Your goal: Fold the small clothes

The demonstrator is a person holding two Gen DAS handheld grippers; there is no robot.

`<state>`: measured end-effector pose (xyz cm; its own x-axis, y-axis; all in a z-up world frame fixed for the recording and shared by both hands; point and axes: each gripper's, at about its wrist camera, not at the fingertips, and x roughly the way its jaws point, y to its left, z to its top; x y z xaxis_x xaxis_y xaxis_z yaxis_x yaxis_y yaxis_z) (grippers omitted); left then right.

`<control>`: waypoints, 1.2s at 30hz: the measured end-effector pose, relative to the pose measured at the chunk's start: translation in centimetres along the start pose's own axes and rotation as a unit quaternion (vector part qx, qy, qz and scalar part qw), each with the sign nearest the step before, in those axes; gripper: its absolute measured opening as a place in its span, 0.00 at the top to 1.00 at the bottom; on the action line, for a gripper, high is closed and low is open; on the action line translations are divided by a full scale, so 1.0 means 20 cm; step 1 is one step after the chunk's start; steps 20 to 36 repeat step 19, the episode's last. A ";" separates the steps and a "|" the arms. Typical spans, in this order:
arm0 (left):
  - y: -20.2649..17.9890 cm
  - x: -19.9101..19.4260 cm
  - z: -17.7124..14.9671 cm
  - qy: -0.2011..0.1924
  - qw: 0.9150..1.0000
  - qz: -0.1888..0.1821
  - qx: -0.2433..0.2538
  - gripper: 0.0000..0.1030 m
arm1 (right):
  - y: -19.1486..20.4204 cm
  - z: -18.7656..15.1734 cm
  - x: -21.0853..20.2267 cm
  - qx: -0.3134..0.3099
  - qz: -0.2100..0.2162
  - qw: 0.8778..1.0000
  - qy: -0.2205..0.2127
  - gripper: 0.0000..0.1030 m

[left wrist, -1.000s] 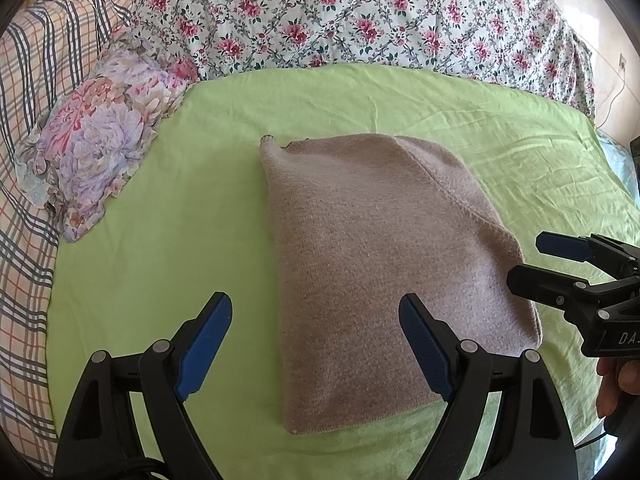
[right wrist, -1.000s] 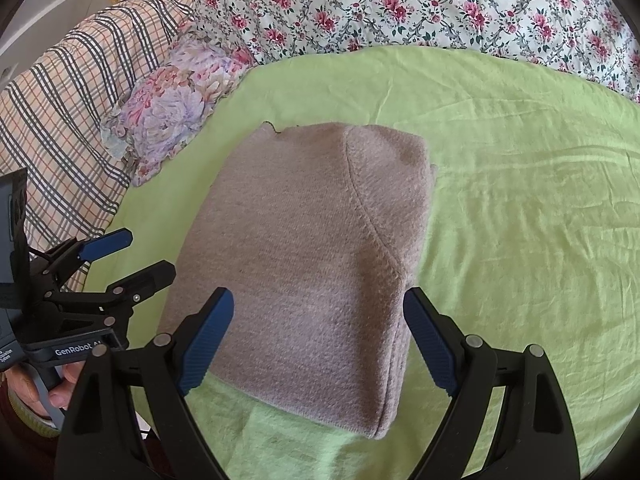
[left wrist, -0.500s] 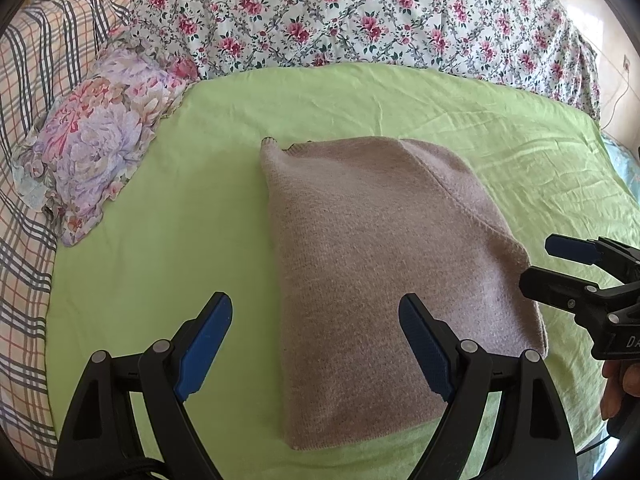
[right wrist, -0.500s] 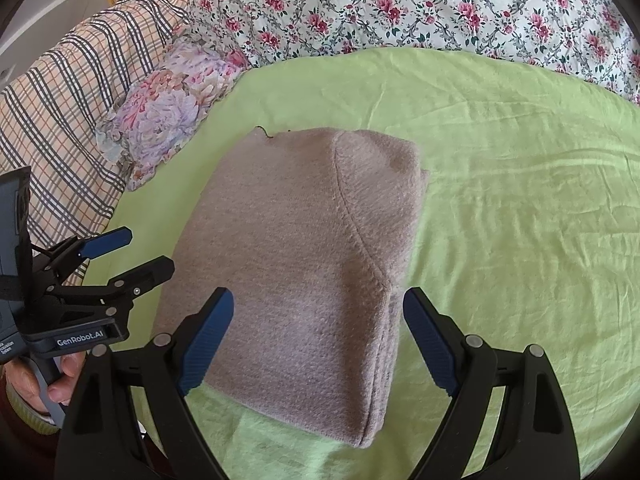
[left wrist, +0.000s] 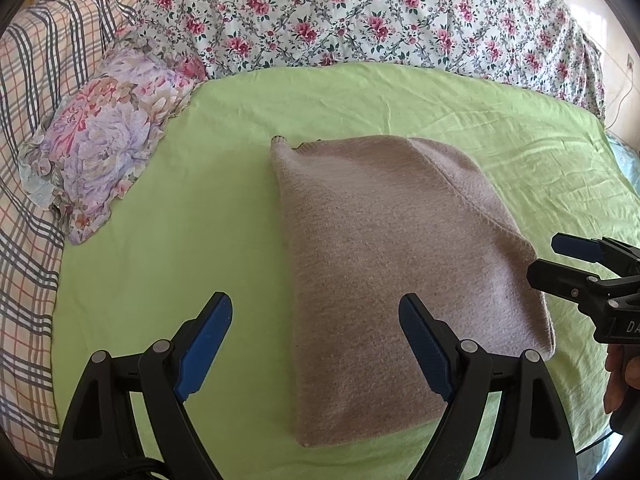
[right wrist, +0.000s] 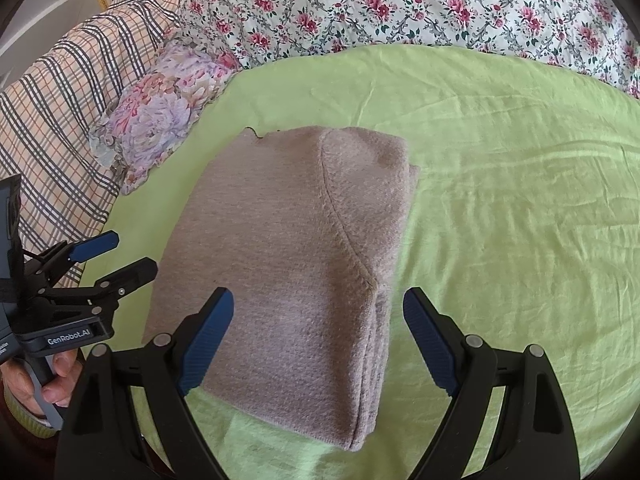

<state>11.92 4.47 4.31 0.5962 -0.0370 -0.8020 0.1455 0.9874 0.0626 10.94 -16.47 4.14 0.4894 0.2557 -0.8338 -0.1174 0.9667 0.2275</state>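
A beige knit garment [left wrist: 396,264] lies folded into a rectangle on the green sheet [left wrist: 200,208]; it also shows in the right wrist view [right wrist: 296,264]. My left gripper [left wrist: 316,340] is open and empty, hovering over the garment's near left edge. My right gripper [right wrist: 318,336] is open and empty over the garment's near right part. The right gripper [left wrist: 560,264] shows at the garment's right edge in the left wrist view. The left gripper [right wrist: 116,256] shows at its left edge in the right wrist view.
A floral pillow [left wrist: 104,136] lies at the left of the sheet. A rose-print quilt [left wrist: 360,16] runs along the far side and a plaid blanket [left wrist: 28,80] covers the far left. Bare green sheet [right wrist: 520,208] lies right of the garment.
Both grippers have pulled back slightly and stay open; the garment appears a little lower in both views. The garment itself has not moved on the sheet.
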 end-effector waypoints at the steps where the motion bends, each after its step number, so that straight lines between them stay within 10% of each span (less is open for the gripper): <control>1: 0.00 0.00 0.00 0.001 1.000 0.000 0.000 0.17 | -0.01 0.00 0.00 0.000 0.000 1.000 0.001 0.16; 36: 0.00 -0.01 -0.01 -0.004 1.000 0.006 -0.003 0.17 | -0.02 0.01 0.02 0.001 0.005 1.000 0.001 0.16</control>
